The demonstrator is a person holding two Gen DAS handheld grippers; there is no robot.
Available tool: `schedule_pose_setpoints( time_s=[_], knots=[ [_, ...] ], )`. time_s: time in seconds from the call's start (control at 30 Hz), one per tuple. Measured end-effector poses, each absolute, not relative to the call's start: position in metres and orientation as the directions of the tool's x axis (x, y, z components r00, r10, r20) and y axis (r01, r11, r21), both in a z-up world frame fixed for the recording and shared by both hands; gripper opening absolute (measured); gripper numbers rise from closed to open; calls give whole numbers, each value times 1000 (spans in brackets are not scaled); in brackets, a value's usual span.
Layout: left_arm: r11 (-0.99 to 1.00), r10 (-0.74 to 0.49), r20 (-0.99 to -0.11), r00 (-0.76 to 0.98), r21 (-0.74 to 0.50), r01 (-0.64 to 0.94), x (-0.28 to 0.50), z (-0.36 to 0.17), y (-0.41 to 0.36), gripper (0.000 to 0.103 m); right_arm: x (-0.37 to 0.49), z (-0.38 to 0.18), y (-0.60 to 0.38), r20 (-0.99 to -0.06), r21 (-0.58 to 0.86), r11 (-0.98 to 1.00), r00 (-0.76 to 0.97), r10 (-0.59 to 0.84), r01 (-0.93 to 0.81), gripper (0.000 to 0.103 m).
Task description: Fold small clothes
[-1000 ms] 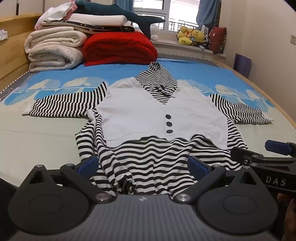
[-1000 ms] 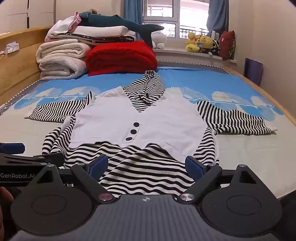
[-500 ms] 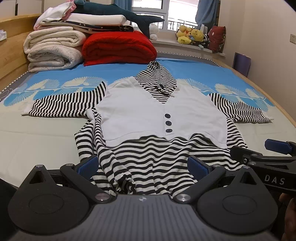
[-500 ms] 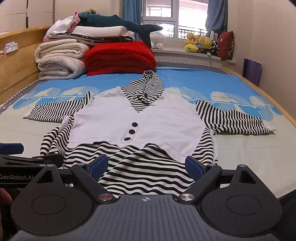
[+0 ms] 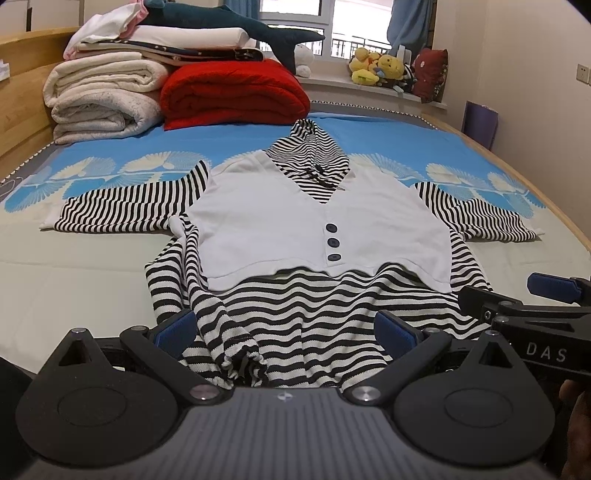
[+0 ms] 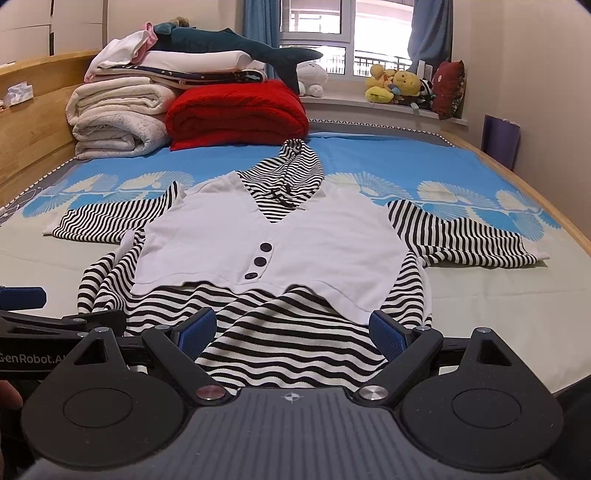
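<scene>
A small hooded top lies flat on the bed, with a white buttoned vest front over black-and-white stripes. It also shows in the right wrist view. Both striped sleeves are spread out sideways, and the hood points away from me. My left gripper is open over the left part of the striped hem, which is bunched there. My right gripper is open over the right part of the hem. Each gripper shows at the edge of the other's view. Neither holds anything.
Folded white blankets and a red blanket are stacked at the bed's far left, with a plush shark on top. Stuffed toys sit on the window sill. A wooden bed rail runs along the right.
Both grippers have moved slightly forward and lower toward the hem. The garment has not moved.
</scene>
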State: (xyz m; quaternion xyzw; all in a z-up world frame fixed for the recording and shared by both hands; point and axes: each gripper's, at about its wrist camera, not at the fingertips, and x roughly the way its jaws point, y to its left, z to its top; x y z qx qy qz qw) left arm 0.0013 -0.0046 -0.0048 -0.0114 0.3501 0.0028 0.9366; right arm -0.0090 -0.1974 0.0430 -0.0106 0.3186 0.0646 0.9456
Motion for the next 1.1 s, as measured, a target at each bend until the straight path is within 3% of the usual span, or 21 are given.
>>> schedule_pose_setpoints(
  time_s=[0.63,0.8,0.9,1.0,1.1],
  knots=[
    [1000,-12,-640,768,-26,-6,1,-5,-6,102,-9,45,-198,-604,22,991,788,116,-128,90],
    [999,-26,-647,762,-51,-10,15,11,19,102,10,70,-236,-561,91,994,821,105,-64,74],
    [999,19,-662,749,32,2,41,22,43,102,37,89,-275,-533,111,994,843,68,-10,71],
    [996,44,-685,727,88,22,75,21,65,102,69,80,-301,-578,109,994,813,74,-13,72],
    [999,47,-762,645,45,-20,107,-5,94,100,93,38,-314,-675,62,998,736,40,2,71]
  ],
)
